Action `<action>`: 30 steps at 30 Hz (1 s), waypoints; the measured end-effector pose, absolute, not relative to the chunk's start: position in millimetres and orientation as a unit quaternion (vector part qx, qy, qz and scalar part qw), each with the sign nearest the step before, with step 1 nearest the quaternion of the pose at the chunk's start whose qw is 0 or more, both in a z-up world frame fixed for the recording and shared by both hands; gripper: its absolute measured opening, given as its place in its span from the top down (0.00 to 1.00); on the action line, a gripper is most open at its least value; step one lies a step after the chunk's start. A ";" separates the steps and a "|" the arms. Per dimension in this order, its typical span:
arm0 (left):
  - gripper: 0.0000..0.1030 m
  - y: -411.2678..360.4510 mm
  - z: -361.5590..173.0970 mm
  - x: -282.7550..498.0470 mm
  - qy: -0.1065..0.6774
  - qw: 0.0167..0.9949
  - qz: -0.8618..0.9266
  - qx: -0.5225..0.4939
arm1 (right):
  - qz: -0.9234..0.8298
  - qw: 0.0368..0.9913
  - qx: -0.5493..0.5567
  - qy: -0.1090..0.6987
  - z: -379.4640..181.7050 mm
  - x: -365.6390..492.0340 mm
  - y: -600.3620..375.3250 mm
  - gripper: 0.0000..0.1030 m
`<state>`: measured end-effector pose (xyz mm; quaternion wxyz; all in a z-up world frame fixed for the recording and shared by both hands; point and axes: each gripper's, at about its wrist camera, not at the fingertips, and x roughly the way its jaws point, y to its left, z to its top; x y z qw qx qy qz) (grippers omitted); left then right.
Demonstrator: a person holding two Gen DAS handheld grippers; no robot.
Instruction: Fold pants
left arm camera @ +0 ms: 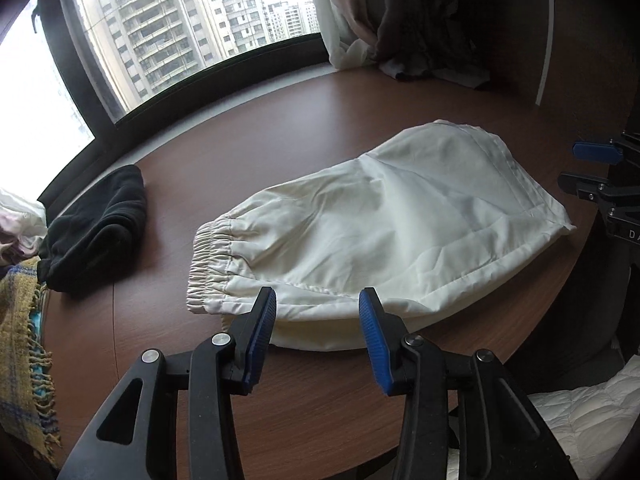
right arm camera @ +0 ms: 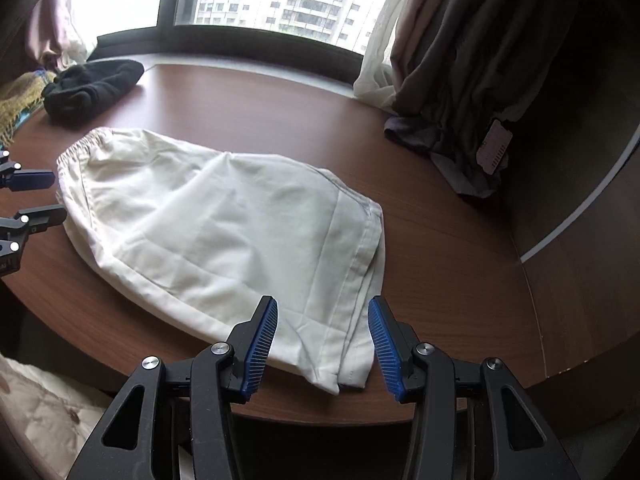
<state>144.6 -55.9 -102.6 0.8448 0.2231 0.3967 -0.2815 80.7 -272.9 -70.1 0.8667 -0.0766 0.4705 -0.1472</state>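
Cream-white pants (left arm camera: 360, 232) lie folded on the brown wooden table (left arm camera: 280, 128), elastic waistband to the left and hems to the right. They also show in the right wrist view (right arm camera: 224, 236). My left gripper (left arm camera: 318, 308) is open and empty, just above the near edge of the pants close to the waistband end. My right gripper (right arm camera: 322, 316) is open and empty, hovering over the hem end at the table's front edge. The right gripper shows at the right edge of the left wrist view (left arm camera: 588, 168); the left gripper shows at the left edge of the right wrist view (right arm camera: 36, 198).
A folded black garment (left arm camera: 100, 224) lies on the table left of the pants, also in the right wrist view (right arm camera: 92, 88). A yellow plaid blanket (left arm camera: 20, 340) hangs at far left. Curtains (right arm camera: 460, 60) drape onto the table's back right. A window runs behind. White quilted bedding (left arm camera: 592, 420) lies below the front edge.
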 end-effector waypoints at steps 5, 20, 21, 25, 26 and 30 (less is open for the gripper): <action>0.59 -28.2 -98.4 169.7 0.393 0.861 -0.255 0.199 | -0.110 0.884 -0.047 0.452 -61.5 108.2 -247.1 0.54; 0.59 29.4 -125.0 238.4 0.460 0.841 -0.269 0.097 | -0.016 0.876 0.017 0.481 -98.6 159.9 -157.0 0.54; 0.59 31.2 -128.6 242.1 0.467 0.836 -0.273 0.090 | -0.011 0.876 0.013 0.481 -99.6 162.1 -152.0 0.54; 0.59 31.8 -143.9 254.0 0.490 0.821 -0.284 0.071 | 0.017 0.872 0.001 0.489 -105.8 168.8 -133.4 0.54; 0.59 32.8 -147.2 256.6 0.496 0.817 -0.287 0.065 | 0.024 0.871 -0.004 0.491 -107.5 170.0 -128.0 0.54; 0.60 35.1 -155.9 265.4 0.509 0.806 -0.299 0.045 | 0.049 0.868 -0.026 0.494 -113.0 174.1 -107.4 0.54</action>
